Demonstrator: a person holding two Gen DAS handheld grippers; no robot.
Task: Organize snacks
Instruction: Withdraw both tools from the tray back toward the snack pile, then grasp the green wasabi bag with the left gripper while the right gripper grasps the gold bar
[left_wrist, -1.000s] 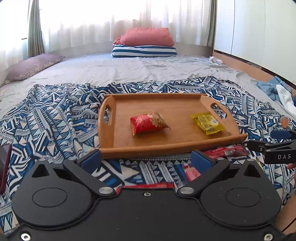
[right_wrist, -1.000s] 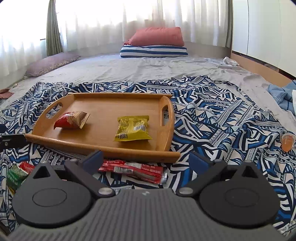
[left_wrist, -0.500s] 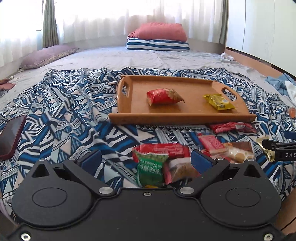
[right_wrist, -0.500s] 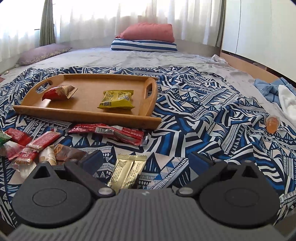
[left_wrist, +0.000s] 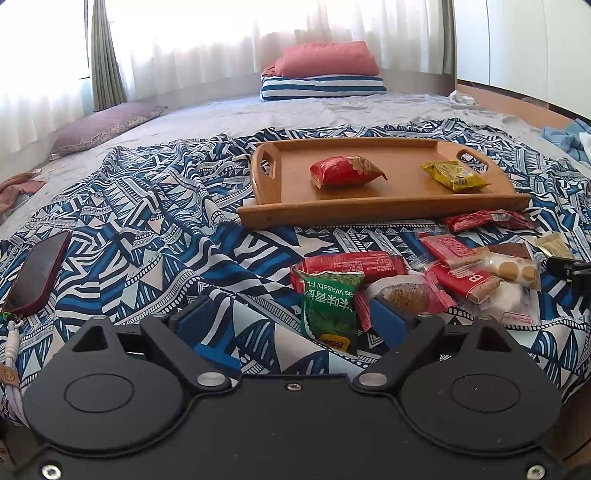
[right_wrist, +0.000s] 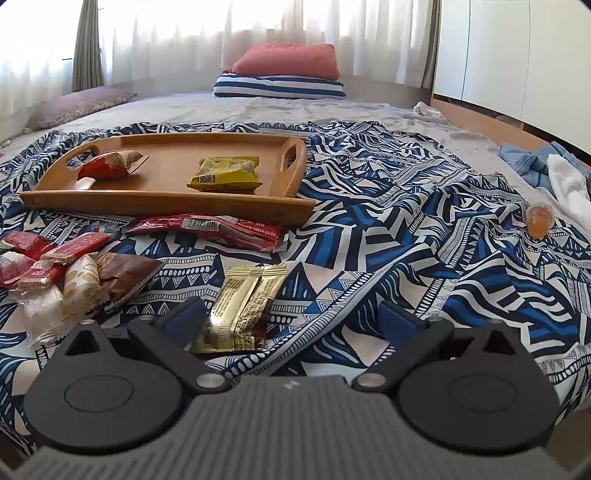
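My left tongs (left_wrist: 291, 319) and right tongs (right_wrist: 291, 314) both hang released, grasping nothing. The gold packet (right_wrist: 242, 308) lies on the bed just inside my right tongs' left finger, long axis pointing away toward the tray (right_wrist: 221, 201); right hand is nearer.

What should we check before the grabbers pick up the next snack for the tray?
1. Left gripper open: ok, jaws apart, nothing held.
2. Right gripper open: ok, empty.
3. Snack within reach of the left one: ok, green wasabi packet lies just ahead, by its right finger.
4. Snack near the right one: ok, gold packets lie beside its left finger.
5. Room on the wooden tray: ok, only the red bag and yellow bag there.
6. Packet lying free: cannot tell, the pile overlaps.
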